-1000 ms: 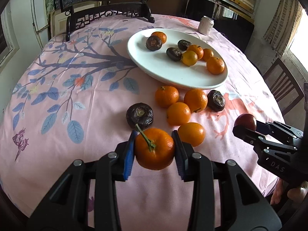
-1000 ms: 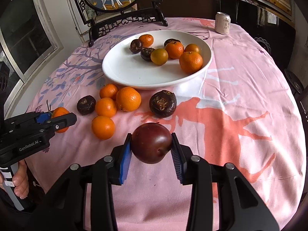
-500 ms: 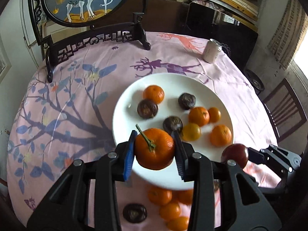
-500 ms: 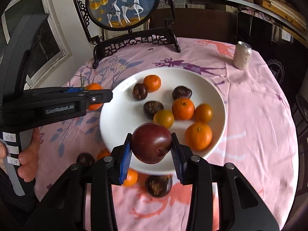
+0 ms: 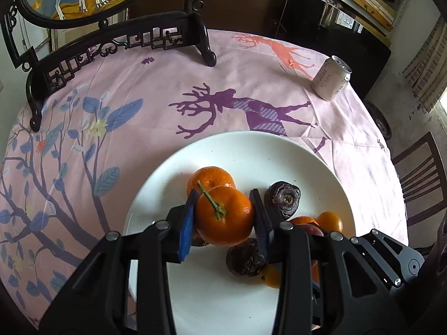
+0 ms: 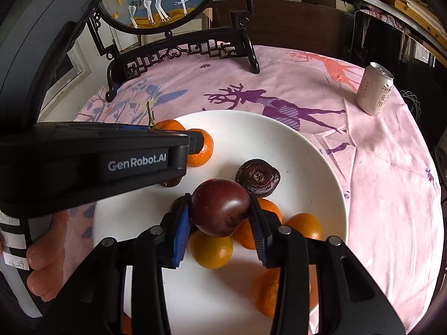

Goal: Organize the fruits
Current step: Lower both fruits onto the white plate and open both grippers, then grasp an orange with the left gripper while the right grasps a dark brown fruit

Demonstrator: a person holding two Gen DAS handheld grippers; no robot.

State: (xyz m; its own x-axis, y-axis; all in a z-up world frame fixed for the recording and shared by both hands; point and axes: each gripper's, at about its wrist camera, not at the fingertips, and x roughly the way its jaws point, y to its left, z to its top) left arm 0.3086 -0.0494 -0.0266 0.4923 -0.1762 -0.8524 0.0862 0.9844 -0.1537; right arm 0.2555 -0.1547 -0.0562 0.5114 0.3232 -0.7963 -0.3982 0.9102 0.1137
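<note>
While my left tongs (image 5: pixel 223 217) pinch a glossy round orange tangerine (image 5: pixel 225 219) above the wide white ceramic plate (image 5: pixel 251 150), its thin green stem tilts up and left toward the camera. My right tongs (image 6: pixel 219 217) are easing apart around a smooth dark red plum (image 6: pixel 219 212), its dimple facing me. Fruit beneath both is partly hidden, and my left hand (image 6: pixel 46 265) is half covered.
</note>
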